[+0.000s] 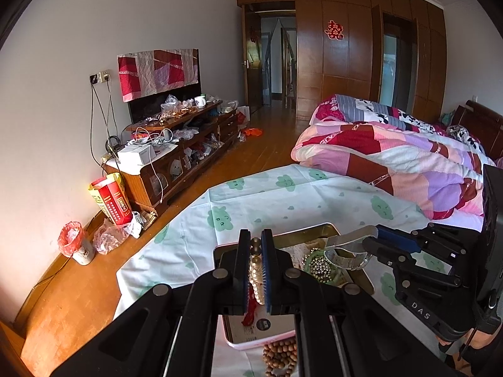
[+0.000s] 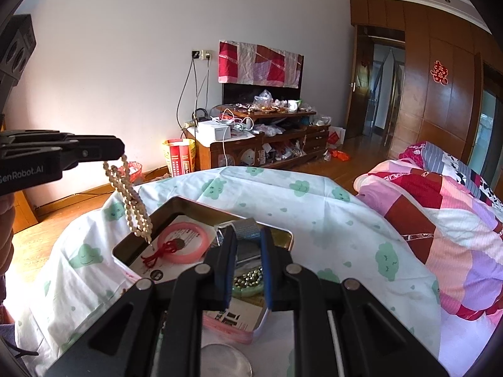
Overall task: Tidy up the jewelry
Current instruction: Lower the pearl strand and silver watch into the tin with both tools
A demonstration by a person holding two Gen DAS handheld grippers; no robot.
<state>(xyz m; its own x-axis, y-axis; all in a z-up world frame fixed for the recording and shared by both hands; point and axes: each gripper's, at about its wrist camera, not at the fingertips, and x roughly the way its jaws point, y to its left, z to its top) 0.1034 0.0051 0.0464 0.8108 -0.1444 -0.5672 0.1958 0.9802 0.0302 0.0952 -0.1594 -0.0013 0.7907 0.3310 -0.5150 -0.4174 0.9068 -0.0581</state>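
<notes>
Pinching pale round-bead strand [image 1: 255,270], left claw [image 1: 255,245]; right claw [image 2: 248,245] clasping metal mesh band [image 2: 248,230]

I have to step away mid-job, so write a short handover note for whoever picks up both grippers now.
Left gripper: shut on bead strand, hanging above the tin, its red tassel reaching the pink bangle.
Right gripper: shut on a watch with a mesh strap, over the tin.
In the tin: pink bangle, ball-bead bracelet.
Left: set both pieces in; wooden beads lie outside the tin.
</notes>
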